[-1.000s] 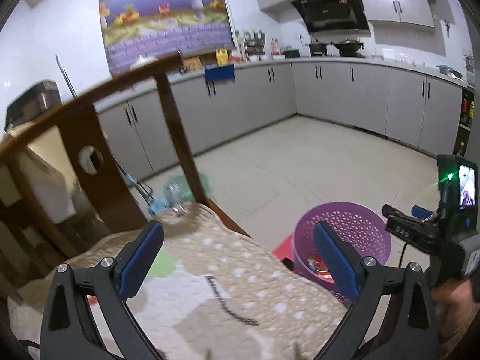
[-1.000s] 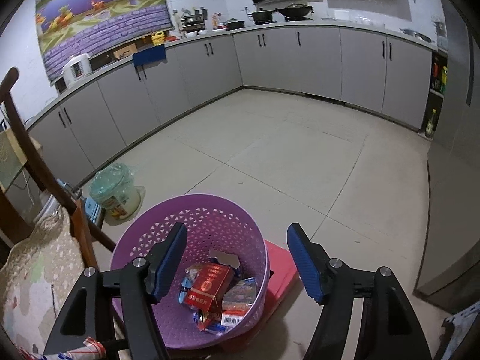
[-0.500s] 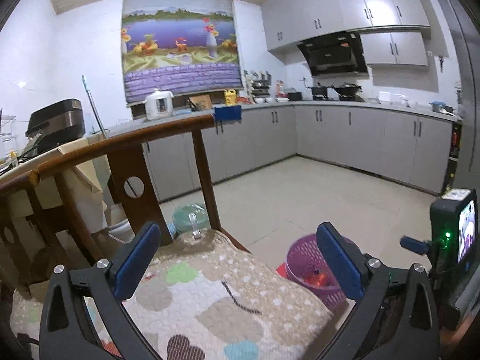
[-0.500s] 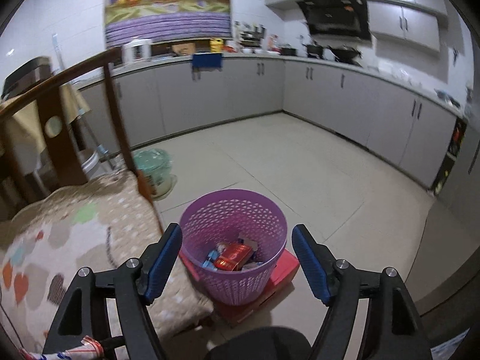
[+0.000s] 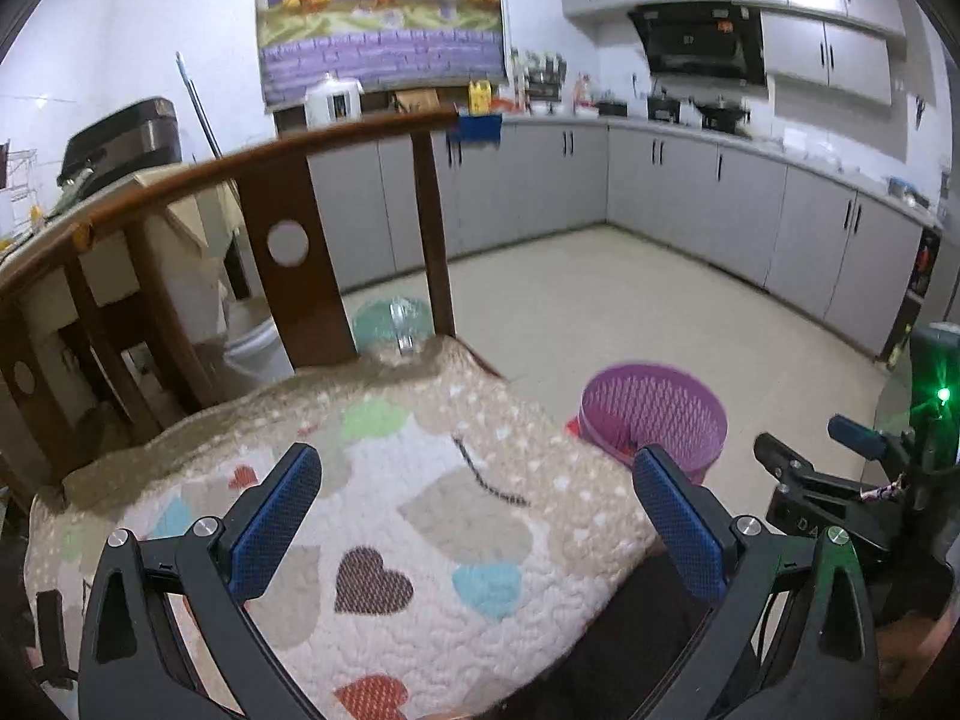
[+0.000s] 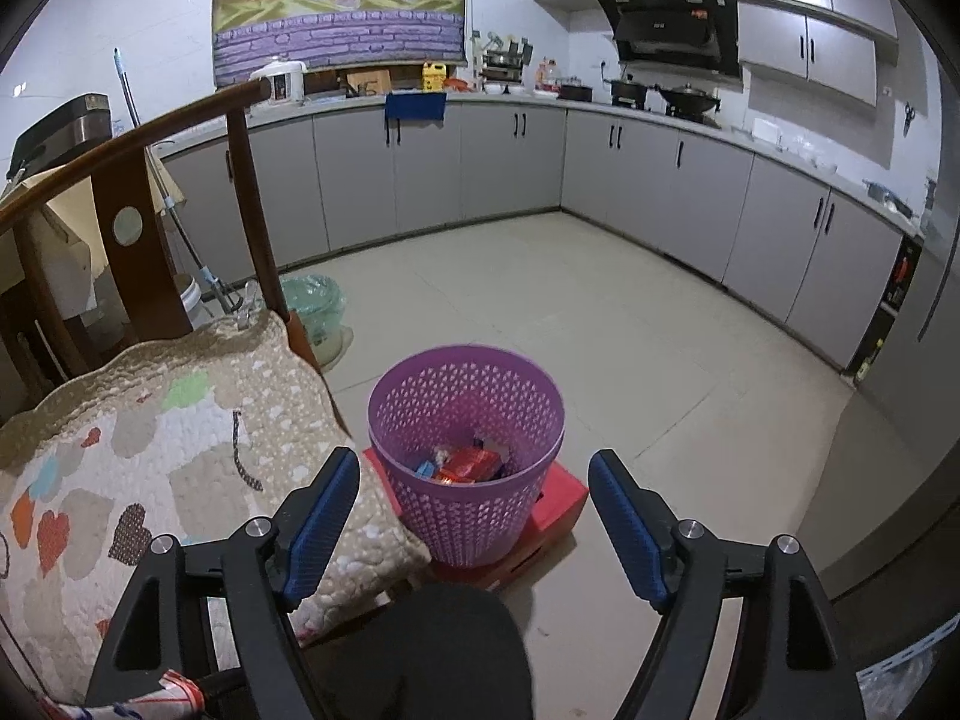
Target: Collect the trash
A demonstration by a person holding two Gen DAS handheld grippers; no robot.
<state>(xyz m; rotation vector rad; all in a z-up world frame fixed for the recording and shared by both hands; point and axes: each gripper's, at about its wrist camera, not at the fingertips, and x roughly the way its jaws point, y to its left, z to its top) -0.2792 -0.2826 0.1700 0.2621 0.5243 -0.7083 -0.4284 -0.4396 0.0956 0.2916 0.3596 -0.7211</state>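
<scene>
— Down on the floor (image 6: 600, 324), next to the chair, what is that purple thing?

— That is the purple basket (image 6: 467, 456). It stands on a flat red box (image 6: 561, 495), just beside the chair's quilted cushion (image 6: 180, 438).

— Is there trash in it?

— Yes. I can see a red packet (image 6: 471, 463) at the bottom, with some other small wrappers around it. I cannot tell what the others are.

— What is the right claw (image 6: 474, 531) doing?

— Its two blue fingers (image 6: 321, 519) are spread wide, one on each side of the basket as the camera sees it. They hang above and in front of it and touch nothing. Nothing is between them.

— And the left claw (image 5: 480, 531)?

— It is spread wide too. It hangs over the cushion (image 5: 420, 510) with the hearts on it. It has nothing in it. From there the basket (image 5: 654, 420) shows past the cushion's right edge.

— What else is around?

— A wooden chair back (image 6: 138, 180) curves behind the cushion. A green bucket (image 6: 315, 315) sits on the floor past the chair. Grey cupboards (image 6: 480, 168) run along the walls, and a blue cloth (image 6: 416, 105) hangs over the surface (image 6: 360, 99) on top of them.
</scene>
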